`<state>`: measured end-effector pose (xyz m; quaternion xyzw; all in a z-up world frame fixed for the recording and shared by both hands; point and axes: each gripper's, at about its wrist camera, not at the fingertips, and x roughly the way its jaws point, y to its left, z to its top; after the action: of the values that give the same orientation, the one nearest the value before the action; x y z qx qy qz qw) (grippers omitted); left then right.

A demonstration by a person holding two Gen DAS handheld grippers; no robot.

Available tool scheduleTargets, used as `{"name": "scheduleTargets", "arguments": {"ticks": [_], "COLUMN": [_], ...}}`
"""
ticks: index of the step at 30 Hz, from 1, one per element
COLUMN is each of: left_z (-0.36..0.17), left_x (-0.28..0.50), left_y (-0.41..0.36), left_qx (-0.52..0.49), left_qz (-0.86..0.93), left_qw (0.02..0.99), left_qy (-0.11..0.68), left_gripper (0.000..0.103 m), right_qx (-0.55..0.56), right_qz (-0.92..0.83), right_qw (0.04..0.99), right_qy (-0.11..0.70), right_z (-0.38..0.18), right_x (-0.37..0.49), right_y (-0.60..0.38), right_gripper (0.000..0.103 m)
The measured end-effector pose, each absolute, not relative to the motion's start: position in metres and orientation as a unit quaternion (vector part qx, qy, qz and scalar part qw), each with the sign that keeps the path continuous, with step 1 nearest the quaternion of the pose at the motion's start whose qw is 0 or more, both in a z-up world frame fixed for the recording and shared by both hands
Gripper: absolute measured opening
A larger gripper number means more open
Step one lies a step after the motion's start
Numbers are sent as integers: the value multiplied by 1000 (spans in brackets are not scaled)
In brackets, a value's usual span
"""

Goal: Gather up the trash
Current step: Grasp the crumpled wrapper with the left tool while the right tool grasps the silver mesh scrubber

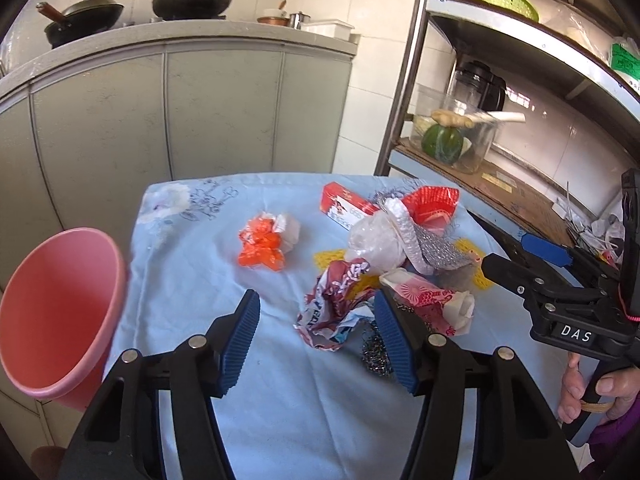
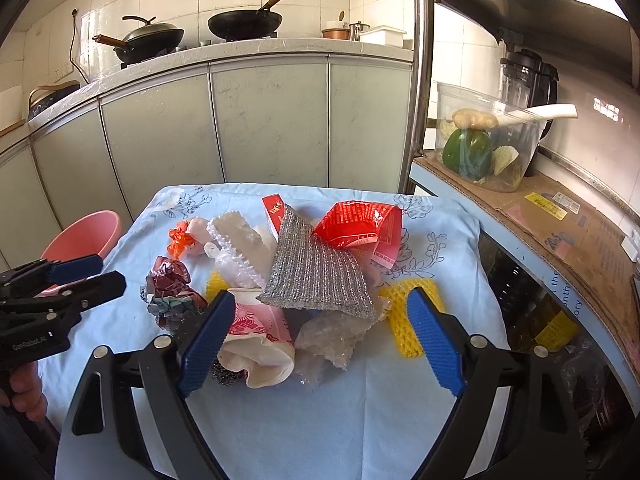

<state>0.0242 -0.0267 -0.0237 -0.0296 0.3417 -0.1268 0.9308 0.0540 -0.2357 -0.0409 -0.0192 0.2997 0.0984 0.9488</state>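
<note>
**One table of litter, one bin, two open grippers**

One table under a pale blue floral cloth [image 2: 420,380] stood before one grey-fronted kitchen counter [image 2: 260,120] that carried two dark woks [image 2: 245,24]; one metal shelf rack [image 2: 552,216] rose at the table's right edge, holding one clear tub [image 2: 516,152] with one green pepper [image 2: 468,152] inside. One pink bin [image 1: 60,312] stood off the table's left edge, mouth tilted toward the camera, empty as far as could be seen.

The trash lay in one loose heap on the right half of the cloth; counted from largest: one silver mesh scouring cloth [image 2: 320,276] draped over the middle; one red foil bag [image 2: 360,220] behind it; one white lacy plastic piece [image 2: 240,248]; one pink-and-white printed wrapper [image 2: 256,336] at the near edge; one crumpled clear film [image 2: 332,340] beside it; two yellow foam nets [image 2: 404,320] showing at either side; one crumpled dark-red wrapper [image 1: 336,304]; one red carton [image 1: 344,204]; one steel-wool ball [image 1: 376,352], small and partly hidden. One orange wrapper [image 1: 264,244] lay apart, left of the heap.

The left gripper [image 1: 320,340] stood wide open, gripping nothing, the dark-red wrapper lying between its blue pads [image 1: 240,340]. The right gripper [image 2: 320,340] was likewise wide, empty, straddling the pink-and-white wrapper and clear film without pressing them.
</note>
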Motion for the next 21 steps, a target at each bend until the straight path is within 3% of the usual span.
{"name": "scheduleTargets", "arguments": {"ticks": [12,17,21], "left_z": [-41,-47,-46], "left_x": [69,80,79], "left_y": [-40,-39,-30], "left_qx": [-37,-45,-56], "left_qz": [-144,-149,-153], "left_qw": [906,895,894], "left_qy": [397,418,418], "left_gripper": [53,29,22], "right_qx": [1,1,-5], "right_qz": [126,148,169], "right_qw": [943,939,935], "right_qy": [309,312,310], "right_z": [-42,-39,-34], "right_x": [72,78,83], "right_y": [-238,-230,-219], "right_gripper": [84,83,83]}}
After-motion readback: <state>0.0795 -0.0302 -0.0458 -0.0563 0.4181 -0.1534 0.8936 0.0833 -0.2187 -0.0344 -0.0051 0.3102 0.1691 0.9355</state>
